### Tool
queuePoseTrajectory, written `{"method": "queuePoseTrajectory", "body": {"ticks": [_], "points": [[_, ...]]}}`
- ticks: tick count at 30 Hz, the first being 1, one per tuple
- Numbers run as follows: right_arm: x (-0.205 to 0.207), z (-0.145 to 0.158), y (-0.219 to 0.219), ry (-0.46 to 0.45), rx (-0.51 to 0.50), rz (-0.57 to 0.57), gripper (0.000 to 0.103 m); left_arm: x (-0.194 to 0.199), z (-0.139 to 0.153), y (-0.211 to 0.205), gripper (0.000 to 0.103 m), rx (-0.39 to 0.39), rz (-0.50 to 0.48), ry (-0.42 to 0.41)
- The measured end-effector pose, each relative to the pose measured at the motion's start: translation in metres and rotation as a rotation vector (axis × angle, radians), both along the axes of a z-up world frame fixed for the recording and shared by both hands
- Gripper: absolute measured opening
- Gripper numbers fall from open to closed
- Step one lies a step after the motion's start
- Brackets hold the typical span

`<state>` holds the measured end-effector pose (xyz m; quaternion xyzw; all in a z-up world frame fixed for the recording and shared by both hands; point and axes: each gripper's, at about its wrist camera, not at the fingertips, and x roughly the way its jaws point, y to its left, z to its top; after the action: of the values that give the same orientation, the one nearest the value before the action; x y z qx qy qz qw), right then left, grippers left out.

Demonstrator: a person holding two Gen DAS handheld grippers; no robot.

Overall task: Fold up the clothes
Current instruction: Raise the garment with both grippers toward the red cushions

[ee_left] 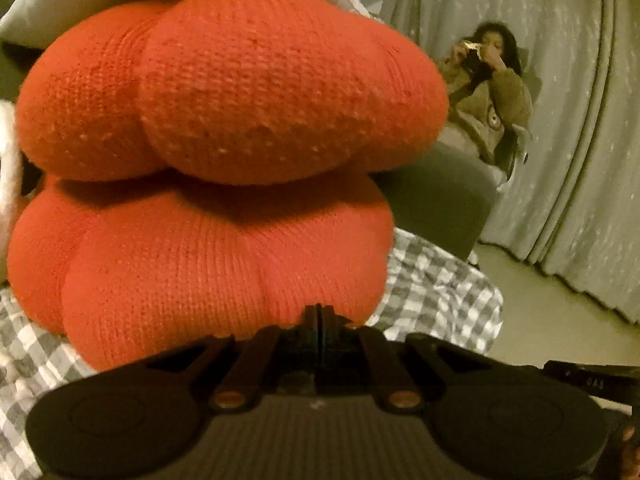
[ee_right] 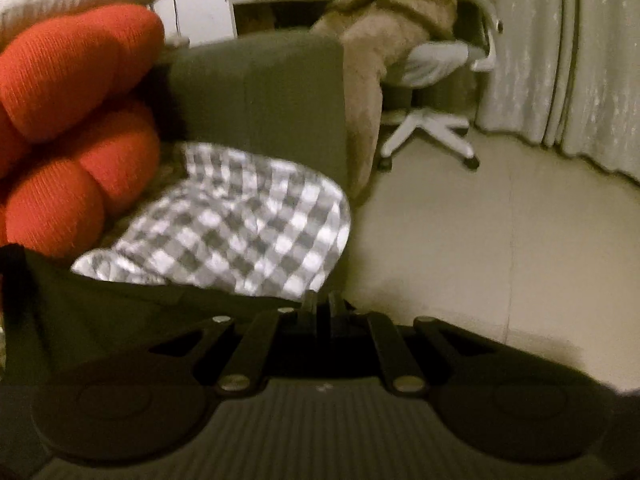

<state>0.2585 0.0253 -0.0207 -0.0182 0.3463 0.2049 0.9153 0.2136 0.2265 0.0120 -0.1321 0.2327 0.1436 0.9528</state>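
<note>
The checkered cloth [ee_right: 248,232] is lying over the front of the gray couch [ee_right: 260,92], and its rounded edge is hanging right at the drop to the bare floor [ee_right: 480,240], which is giving plenty of room on the right side. A white office chair [ee_right: 432,120] is sitting further back near the gray curtain [ee_right: 560,60], well apart from the cloth. In the left view a seated person [ee_left: 488,92] is showing in front of that curtain.

The orange knit pillow [ee_left: 208,168] is filling the left view, bulging right up against the left claw [ee_left: 318,312], which is pressed together; can't tell if it's pinching any fabric. The right claw [ee_right: 323,304] is nearly closed too, a thin gap showing, with a dark garment [ee_right: 100,312] bunching just beside it — hard to say if it's gripping it.
</note>
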Motion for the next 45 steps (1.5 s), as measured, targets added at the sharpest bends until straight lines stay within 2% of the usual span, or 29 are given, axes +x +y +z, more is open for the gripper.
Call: {"method": "queuePoseTrajectory", "body": {"ticks": [3, 4, 5, 6, 7, 8, 20, 25, 26, 27, 29, 31, 35, 38, 41, 43, 45], "points": [[-0.001, -0.007, -0.004, 0.051, 0.028, -0.017, 0.016, -0.002, 0.000, -0.008, 0.009, 0.055, -0.007, 0.018], [-0.002, -0.005, -0.008, 0.064, 0.048, -0.021, 0.017, -0.003, 0.000, -0.010, 0.022, 0.073, -0.009, 0.024], [-0.005, -0.001, -0.015, 0.061, 0.059, -0.020, 0.024, -0.003, 0.000, -0.013, 0.042, 0.091, -0.011, 0.029], [-0.007, 0.003, -0.022, 0.057, 0.071, -0.019, 0.041, -0.007, 0.004, -0.014, 0.050, 0.095, -0.021, 0.021], [-0.009, 0.007, -0.030, 0.052, 0.082, -0.017, 0.048, -0.009, 0.007, -0.017, 0.057, 0.103, -0.030, 0.013], [-0.011, 0.011, -0.037, 0.048, 0.093, -0.016, 0.052, -0.011, 0.011, -0.020, 0.058, 0.111, -0.039, 0.006], [-0.005, 0.009, -0.169, 0.083, 0.002, -0.122, 0.052, 0.026, 0.012, -0.091, 0.061, 0.243, -0.256, 0.115], [-0.003, -0.015, -0.194, 0.117, -0.044, -0.121, 0.051, 0.043, -0.006, -0.108, 0.061, 0.187, -0.277, 0.143], [-0.004, -0.017, -0.195, 0.107, -0.038, -0.114, 0.044, 0.046, -0.010, -0.112, 0.061, 0.183, -0.277, 0.149], [-0.006, -0.019, -0.196, 0.097, -0.032, -0.107, 0.031, 0.048, -0.017, -0.115, 0.061, 0.191, -0.270, 0.164], [-0.005, -0.021, -0.194, 0.093, -0.034, -0.092, 0.014, 0.052, -0.031, -0.117, 0.063, 0.205, -0.253, 0.200], [-0.007, -0.020, -0.187, 0.073, -0.081, -0.064, 0.003, 0.050, -0.035, -0.111, 0.068, 0.170, -0.234, 0.187], [-0.020, -0.019, -0.170, -0.020, -0.226, -0.042, 0.002, 0.049, -0.038, -0.099, 0.071, 0.097, -0.220, 0.177], [-0.017, -0.018, -0.173, -0.083, -0.261, -0.103, 0.000, 0.048, -0.039, -0.100, 0.072, 0.097, -0.219, 0.175], [-0.003, -0.025, -0.176, -0.010, -0.263, -0.122, 0.001, 0.048, -0.038, -0.101, 0.072, 0.109, -0.216, 0.180], [-0.005, -0.019, -0.182, -0.001, -0.235, -0.125, 0.003, 0.048, -0.037, -0.102, 0.073, 0.112, -0.214, 0.183], [-0.008, -0.012, -0.188, 0.006, -0.206, -0.129, 0.016, 0.046, -0.034, -0.103, 0.073, 0.118, -0.205, 0.188]]}}
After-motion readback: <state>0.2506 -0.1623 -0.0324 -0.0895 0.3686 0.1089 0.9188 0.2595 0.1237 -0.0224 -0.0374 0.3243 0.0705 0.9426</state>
